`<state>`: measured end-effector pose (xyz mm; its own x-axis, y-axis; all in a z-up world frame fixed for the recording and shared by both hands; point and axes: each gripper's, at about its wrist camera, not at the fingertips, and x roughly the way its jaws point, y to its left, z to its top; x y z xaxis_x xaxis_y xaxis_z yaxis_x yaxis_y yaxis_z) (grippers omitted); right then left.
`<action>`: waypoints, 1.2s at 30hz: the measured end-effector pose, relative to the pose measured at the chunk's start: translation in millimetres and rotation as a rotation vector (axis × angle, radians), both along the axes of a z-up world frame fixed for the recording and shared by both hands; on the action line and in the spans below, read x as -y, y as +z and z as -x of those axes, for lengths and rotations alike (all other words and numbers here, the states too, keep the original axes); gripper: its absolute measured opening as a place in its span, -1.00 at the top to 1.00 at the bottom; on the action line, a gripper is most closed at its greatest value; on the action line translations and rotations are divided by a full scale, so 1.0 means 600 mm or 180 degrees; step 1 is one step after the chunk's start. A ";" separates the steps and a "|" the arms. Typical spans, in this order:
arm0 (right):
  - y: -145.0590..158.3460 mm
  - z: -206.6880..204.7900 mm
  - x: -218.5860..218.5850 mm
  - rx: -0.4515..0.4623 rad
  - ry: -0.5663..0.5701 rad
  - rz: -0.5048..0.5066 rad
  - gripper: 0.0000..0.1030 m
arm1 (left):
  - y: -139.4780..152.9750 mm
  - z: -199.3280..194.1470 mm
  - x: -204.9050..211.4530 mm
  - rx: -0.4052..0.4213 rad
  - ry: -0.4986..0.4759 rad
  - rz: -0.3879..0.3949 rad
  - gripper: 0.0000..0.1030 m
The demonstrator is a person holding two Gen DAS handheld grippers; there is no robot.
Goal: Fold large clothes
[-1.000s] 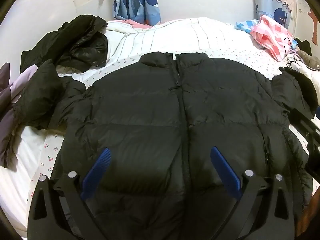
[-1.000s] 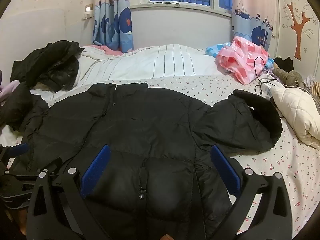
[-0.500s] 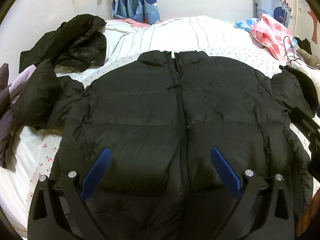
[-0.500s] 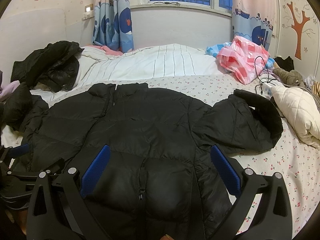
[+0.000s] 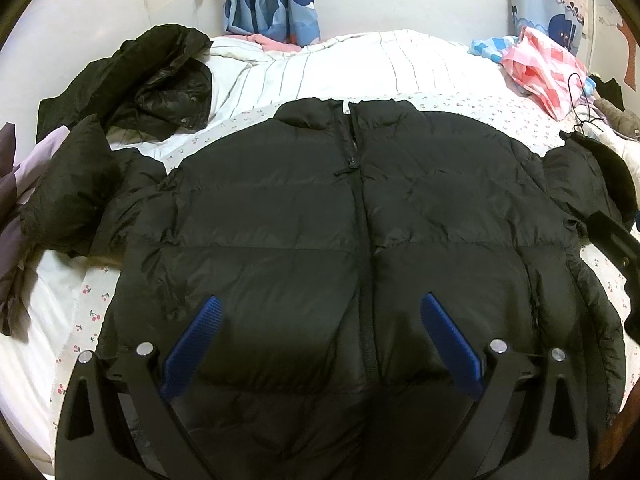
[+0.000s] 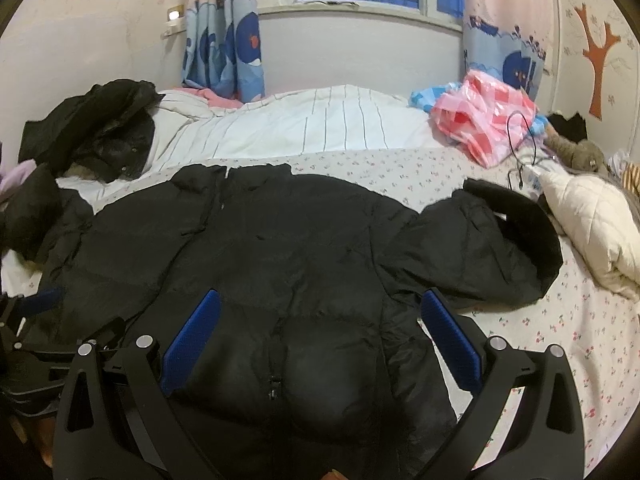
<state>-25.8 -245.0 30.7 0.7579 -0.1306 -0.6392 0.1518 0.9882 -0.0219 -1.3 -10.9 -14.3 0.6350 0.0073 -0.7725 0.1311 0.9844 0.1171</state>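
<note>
A large black puffer jacket (image 5: 320, 216) (image 6: 280, 248) lies front up and zipped on the bed, collar toward the window. Its one sleeve (image 5: 72, 192) bends out to the left. The other sleeve (image 6: 492, 248) is spread to the right with its cuff curled. My left gripper (image 5: 320, 344) hovers open over the hem with its blue pads wide apart and nothing between them. My right gripper (image 6: 320, 340) stands open over the hem's right half, also holding nothing. The left gripper's body (image 6: 28, 336) shows at the right wrist view's left edge.
A second black jacket (image 5: 148, 80) is heaped at the back left beside purple clothes (image 5: 16, 184). A white striped duvet (image 6: 312, 124) lies behind the jacket. A pink checked bag (image 6: 488, 120), a black cable (image 6: 520, 148) and a cream quilted garment (image 6: 592, 232) sit at the right.
The left wrist view has shifted slightly, so the jacket sits a little lower and nearer. Both grippers stay open and the jacket has not moved.
</note>
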 end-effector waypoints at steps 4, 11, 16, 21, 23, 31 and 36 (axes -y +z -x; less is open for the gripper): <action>-0.009 -0.005 -0.003 -0.0087 0.0083 -0.0015 -0.88 | 0.001 -0.001 -0.002 0.0037 -0.0003 -0.0021 -0.86; 0.066 -0.025 0.079 0.0228 0.0047 0.0622 -0.64 | -0.003 -0.012 -0.007 -0.0140 0.0020 -0.0012 -0.86; 0.070 -0.117 0.267 -0.0254 -0.0329 0.1137 -0.81 | -0.001 -0.021 -0.012 -0.0203 0.0034 -0.0032 -0.86; 0.005 -0.180 0.404 -0.0844 -0.0606 0.1550 -0.81 | -0.010 -0.028 -0.010 -0.0197 0.0050 -0.0072 -0.86; -0.033 -0.204 0.440 -0.0976 -0.0573 0.1522 -0.80 | -0.013 -0.028 -0.008 -0.0206 0.0038 -0.0100 -0.86; -0.042 -0.226 0.618 -0.0582 -0.0809 -0.0490 0.83 | -0.014 -0.031 -0.008 -0.0107 0.0083 -0.0079 -0.86; -0.047 -0.040 0.792 0.0574 -0.1470 -0.2324 0.82 | -0.001 -0.033 -0.031 -0.0116 0.0155 0.0338 -0.86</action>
